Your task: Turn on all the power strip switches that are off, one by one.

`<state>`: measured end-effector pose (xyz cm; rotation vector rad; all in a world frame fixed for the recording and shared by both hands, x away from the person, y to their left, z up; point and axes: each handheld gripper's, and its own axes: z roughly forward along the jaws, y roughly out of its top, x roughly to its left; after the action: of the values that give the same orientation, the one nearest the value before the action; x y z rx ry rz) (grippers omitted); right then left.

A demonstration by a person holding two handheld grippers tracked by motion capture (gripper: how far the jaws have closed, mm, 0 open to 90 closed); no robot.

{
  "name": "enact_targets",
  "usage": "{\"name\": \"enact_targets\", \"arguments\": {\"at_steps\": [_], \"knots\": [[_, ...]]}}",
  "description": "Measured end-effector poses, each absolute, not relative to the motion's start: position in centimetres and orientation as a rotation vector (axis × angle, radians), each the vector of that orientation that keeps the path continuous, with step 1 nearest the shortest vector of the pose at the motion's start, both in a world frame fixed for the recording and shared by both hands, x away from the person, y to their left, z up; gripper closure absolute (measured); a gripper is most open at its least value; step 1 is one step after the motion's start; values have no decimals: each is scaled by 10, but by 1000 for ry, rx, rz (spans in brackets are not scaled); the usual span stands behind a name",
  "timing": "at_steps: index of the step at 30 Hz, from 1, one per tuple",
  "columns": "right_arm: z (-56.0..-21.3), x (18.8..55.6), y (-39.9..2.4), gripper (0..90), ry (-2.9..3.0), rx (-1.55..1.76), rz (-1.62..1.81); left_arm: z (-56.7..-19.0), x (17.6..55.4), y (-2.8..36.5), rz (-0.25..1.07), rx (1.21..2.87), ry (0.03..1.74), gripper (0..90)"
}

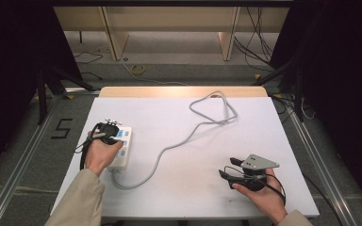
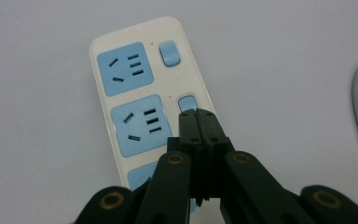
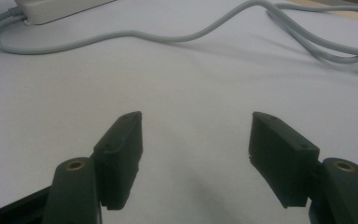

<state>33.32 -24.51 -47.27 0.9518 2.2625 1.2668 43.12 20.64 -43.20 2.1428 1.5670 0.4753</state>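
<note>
Two grippers: left gripper (image 2: 197, 114), jaws together, tips on second blue rocker switch (image 2: 187, 102) of white power strip (image 2: 121, 79), centre frame. Right gripper (image 3: 196, 140) jaws apart, empty, over white table (image 3: 191, 79).

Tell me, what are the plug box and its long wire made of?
The power strip looks like hard, smooth plastic: glossy cream shell with matte pale-blue socket faces and switches. Its grey cable seems rubbery or soft plastic, since it bends in loose loops.

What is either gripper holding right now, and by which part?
Nothing is held. The left gripper is shut, its tips at a blue switch on the power strip. The right gripper stands open above the table.
</note>
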Motion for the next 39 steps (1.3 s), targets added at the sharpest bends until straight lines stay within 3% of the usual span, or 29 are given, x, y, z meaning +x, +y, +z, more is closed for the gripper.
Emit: {"name": "enact_targets", "arguments": {"at_steps": [39], "knots": [[-473,333,-245,357,2261,952,1269,-430,464,203,504,2171,1556,898]]}}
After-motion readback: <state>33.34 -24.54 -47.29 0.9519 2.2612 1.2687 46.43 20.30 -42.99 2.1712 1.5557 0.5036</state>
